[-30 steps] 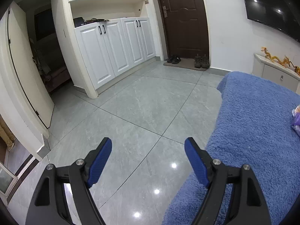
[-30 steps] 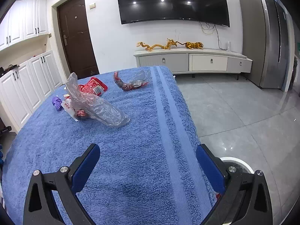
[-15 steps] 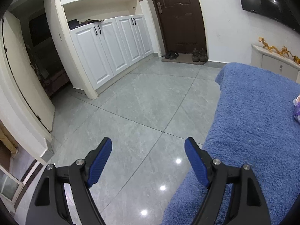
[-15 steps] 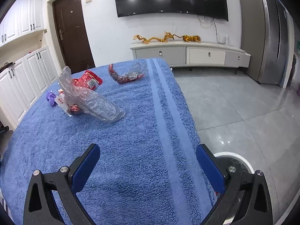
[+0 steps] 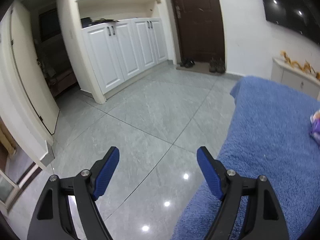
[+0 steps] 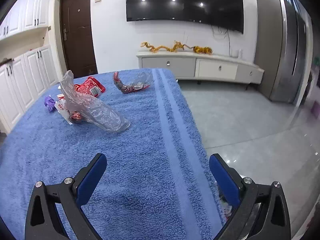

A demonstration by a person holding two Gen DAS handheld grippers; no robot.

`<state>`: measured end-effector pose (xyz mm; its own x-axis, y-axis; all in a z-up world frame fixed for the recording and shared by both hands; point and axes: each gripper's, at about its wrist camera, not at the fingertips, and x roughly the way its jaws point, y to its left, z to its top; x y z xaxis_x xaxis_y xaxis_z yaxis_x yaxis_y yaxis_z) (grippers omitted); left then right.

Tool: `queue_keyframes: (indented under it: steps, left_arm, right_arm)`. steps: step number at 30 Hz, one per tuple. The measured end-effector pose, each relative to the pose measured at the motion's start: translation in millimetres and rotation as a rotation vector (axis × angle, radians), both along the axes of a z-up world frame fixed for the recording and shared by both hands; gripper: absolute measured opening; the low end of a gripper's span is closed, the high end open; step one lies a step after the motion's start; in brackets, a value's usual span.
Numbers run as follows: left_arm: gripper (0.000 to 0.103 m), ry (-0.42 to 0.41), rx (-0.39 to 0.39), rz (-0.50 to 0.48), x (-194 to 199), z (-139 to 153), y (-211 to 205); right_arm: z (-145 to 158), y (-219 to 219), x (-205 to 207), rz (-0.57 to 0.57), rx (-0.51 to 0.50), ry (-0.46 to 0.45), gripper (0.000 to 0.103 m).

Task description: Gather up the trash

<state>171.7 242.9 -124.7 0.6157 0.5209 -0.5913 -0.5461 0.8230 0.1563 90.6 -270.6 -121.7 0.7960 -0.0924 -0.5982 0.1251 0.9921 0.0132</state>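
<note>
both grippers level, jaws wide, holding nothing.

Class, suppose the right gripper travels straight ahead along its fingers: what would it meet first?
Probably the blue terry towel itself, since the open right gripper points low over it. The crumpled clear plastic bag lies ahead but left of that line, so likely missed; depth is uncertain.

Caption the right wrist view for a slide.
Open right gripper hovers over a blue towel strewn with a clear plastic bag and red wrappers.
</note>
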Motion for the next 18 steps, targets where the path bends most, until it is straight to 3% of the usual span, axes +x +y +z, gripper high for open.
queue_keyframes:
  steps: [4, 10, 14, 18]
  left_arm:
    - [0.079, 0.010, 0.013, 0.002, -2, 1, -1]
    - [0.079, 0.024, 0.113, -0.036, -11, 6, -20]
    - [0.079, -0.011, 0.118, -0.064, -33, 23, -29]
    - [0.079, -0.098, 0.152, -0.107, -55, 55, -50]
  right_arm:
    - [0, 7, 2, -0.026, -0.053, 0.009, 0.103]
    - [0, 7, 6, -0.029, -0.065, 0.017, 0.103]
    - [5, 9, 8, -0.057, -0.085, 0.071, 0.103]
    - [33, 30, -2, -0.049, -0.172, 0.036, 0.103]
